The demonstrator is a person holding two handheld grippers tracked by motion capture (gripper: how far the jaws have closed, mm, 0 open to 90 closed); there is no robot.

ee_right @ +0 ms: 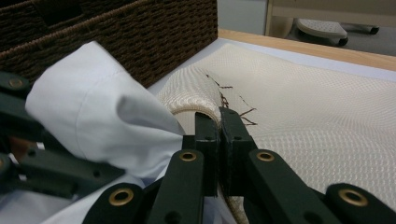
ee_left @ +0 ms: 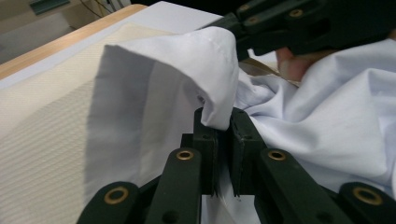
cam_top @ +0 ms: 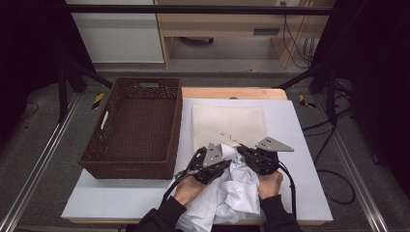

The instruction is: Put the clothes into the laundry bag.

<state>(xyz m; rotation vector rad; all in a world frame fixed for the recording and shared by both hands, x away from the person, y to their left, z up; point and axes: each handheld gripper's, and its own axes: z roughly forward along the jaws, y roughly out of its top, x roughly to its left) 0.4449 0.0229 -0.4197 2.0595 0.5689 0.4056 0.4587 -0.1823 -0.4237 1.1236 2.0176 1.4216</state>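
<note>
A crumpled white shirt (cam_top: 237,191) lies at the table's front edge, between the person's two hands. Beyond it a cream textured cloth (cam_top: 228,124) with brown stitching lies flat on the pale mat. My left gripper (cam_top: 228,155) is shut on a raised fold of the shirt (ee_left: 187,70), pinched between the jaw tips (ee_left: 223,122). My right gripper (cam_top: 241,150) is shut on the near edge of the cream cloth (ee_right: 299,116), which curls up into the jaws (ee_right: 218,122). The two grippers nearly touch, tip to tip.
A dark brown wicker basket (cam_top: 171,145) with nothing in it stands on the left half of the table, close to the grippers. The pale mat (cam_top: 300,159) has bare room to the right. The wooden table edge (cam_top: 232,92) shows at the back.
</note>
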